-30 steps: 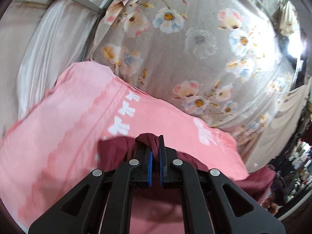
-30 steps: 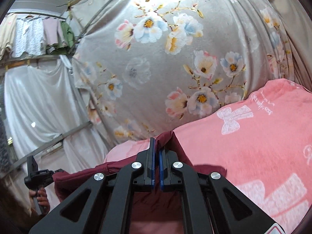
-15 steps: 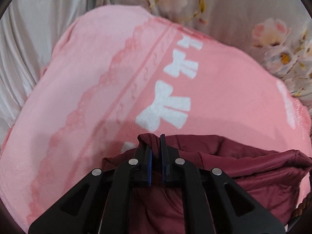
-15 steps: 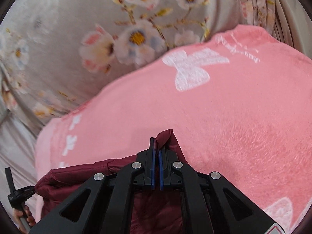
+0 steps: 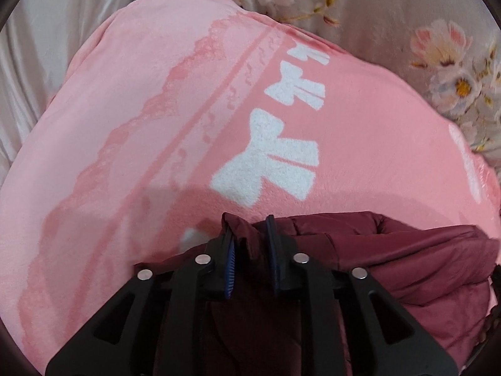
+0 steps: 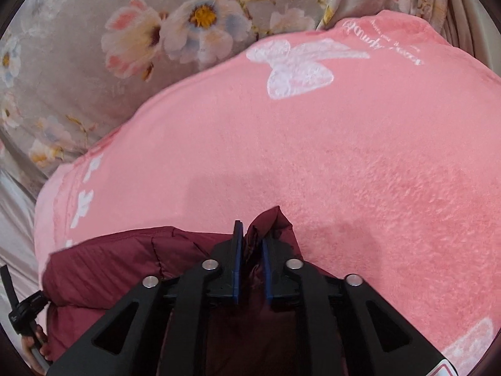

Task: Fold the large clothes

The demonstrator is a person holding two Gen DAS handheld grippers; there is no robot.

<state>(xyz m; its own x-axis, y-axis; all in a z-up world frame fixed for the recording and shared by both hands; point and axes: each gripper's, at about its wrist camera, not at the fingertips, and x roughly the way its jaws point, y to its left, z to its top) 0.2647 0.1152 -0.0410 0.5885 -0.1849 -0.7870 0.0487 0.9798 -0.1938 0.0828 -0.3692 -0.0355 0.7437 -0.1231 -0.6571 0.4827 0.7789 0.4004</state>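
A dark red padded jacket [image 5: 407, 266] lies on a pink fleece blanket [image 5: 156, 125] with white bows. My left gripper [image 5: 249, 235] has its jaws parted, and a corner of the jacket sits loosely between them. In the right wrist view the jacket [image 6: 109, 266] stretches to the left along the blanket [image 6: 360, 172]. My right gripper [image 6: 252, 238] also has its jaws parted a little, with another jacket corner between them. Both grippers are low over the blanket. The left gripper [image 6: 18, 313] shows at the left edge of the right wrist view.
A grey sheet with a flower print [image 6: 141, 37] lies beyond the blanket's far edge and also shows in the left wrist view [image 5: 454, 62]. Pale satin fabric [image 5: 47, 31] lies at the left.
Both grippers came down from a raised position toward the blanket, carrying the jacket edge with them. Their jaws, shut on the jacket before, have now parted.
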